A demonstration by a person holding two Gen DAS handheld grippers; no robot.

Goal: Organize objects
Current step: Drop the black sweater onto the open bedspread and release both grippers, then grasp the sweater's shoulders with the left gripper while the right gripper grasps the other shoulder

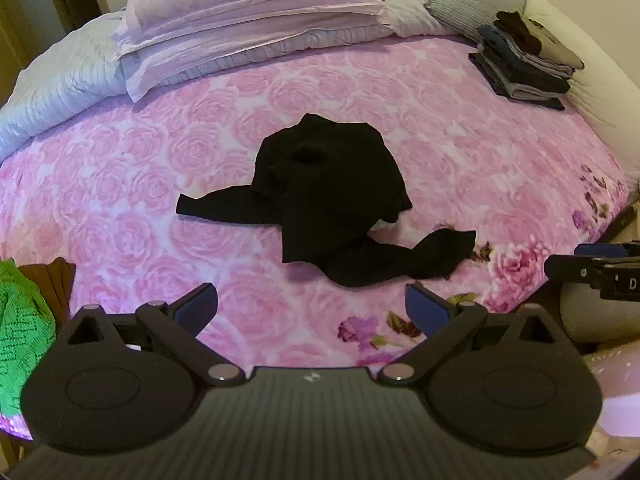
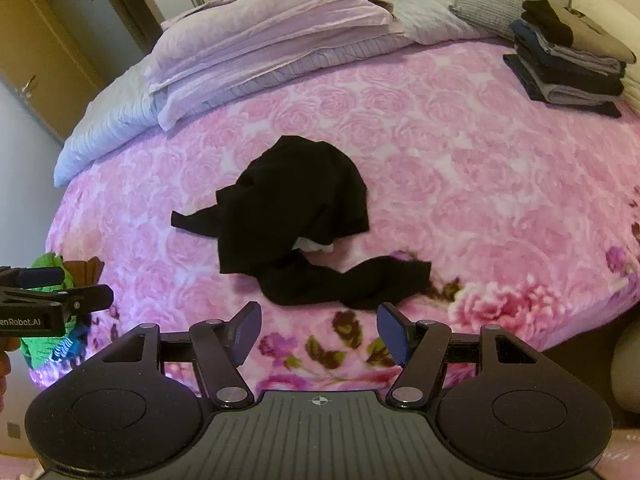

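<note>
**On the rose bedspread, a black garment ahead of both open grippers**

In the left wrist view, the left gripper (image 1: pixel 312 306) hangs over the pink rose-print bedspread (image 1: pixel 460 148) with its blue pads spread wide and nothing between them. The crumpled black garment (image 1: pixel 332 196) lies straight ahead of the fingers, apart from them. Its bulk is heaped in the middle of the bed, one sleeve trailing to the left and the other curling toward the right pad. A stack of folded clothes (image 1: pixel 524 64) sits well apart at the far right corner.

In the right wrist view, the right gripper (image 2: pixel 319 332) is likewise released and empty. The garment's near sleeve (image 2: pixel 360 284) runs crosswise just beyond its fingertips, closer than anything is to the left gripper. I judge the right hand better placed for that sleeve, and the left for the far one.
</note>
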